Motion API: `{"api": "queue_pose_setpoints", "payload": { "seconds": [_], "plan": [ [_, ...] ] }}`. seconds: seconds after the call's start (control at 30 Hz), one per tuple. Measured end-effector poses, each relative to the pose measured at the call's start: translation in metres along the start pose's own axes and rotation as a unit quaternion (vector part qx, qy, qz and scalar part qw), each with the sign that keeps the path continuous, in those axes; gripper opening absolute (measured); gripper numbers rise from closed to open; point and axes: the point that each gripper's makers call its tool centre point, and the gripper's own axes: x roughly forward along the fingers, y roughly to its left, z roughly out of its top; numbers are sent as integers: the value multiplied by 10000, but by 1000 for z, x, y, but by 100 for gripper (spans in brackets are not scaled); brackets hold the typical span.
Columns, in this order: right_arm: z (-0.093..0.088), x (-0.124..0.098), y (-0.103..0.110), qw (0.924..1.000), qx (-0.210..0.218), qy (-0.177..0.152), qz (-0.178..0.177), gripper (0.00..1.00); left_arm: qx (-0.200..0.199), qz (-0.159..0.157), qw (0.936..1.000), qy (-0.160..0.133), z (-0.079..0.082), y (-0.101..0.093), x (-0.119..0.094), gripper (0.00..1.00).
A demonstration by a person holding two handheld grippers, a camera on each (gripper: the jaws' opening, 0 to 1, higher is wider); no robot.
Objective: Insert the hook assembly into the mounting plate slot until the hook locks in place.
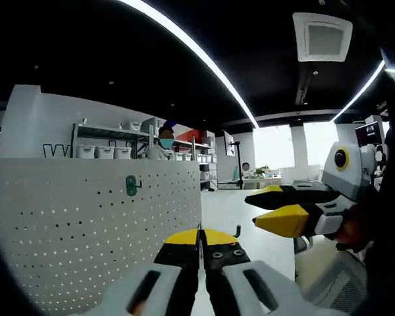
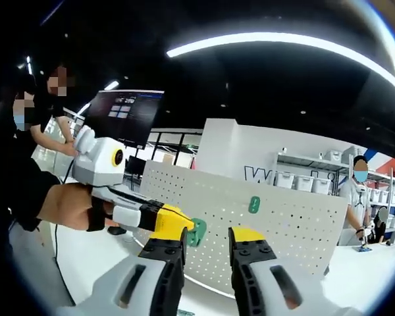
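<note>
Between the spread right claw [image 2: 207, 241] and pegboard [image 2: 283, 217], the left claw [image 2: 181, 227] pinches a green hook [image 2: 197, 232].

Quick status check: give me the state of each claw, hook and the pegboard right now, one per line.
Left claw: shut, gripping a thin dark hook piece.
Right claw: open, nothing between its jaws.
Green hook: held at the left claw's tip, near the pegboard.
Mounted green hook: already hanging on the pegboard.
White pegboard: upright.
</note>
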Motion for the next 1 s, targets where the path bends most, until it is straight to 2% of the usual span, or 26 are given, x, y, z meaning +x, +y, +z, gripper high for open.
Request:
{"api": "queue_pose_setpoints", "payload": {
  "seconds": [0.13, 0.3, 0.77, 1.0],
  "plan": [
    [2, 1, 3, 9999, 110, -21, 52, 19, -55, -45, 9999, -82, 5, -5, 0, 1],
    [0, 3, 3, 10000, 46, 32, 58, 16, -127, -154, 9997, -136, 9, -11, 0, 1],
    [-8, 7, 5, 9998, -36, 184, 86, 4, -232, -430, 9987, -123, 11, -27, 1, 1],
    [-11, 8, 4, 9997, -39, 238, 84, 3, -280, -488, 9984, -69, 9, -30, 2, 1]
  ]
}}
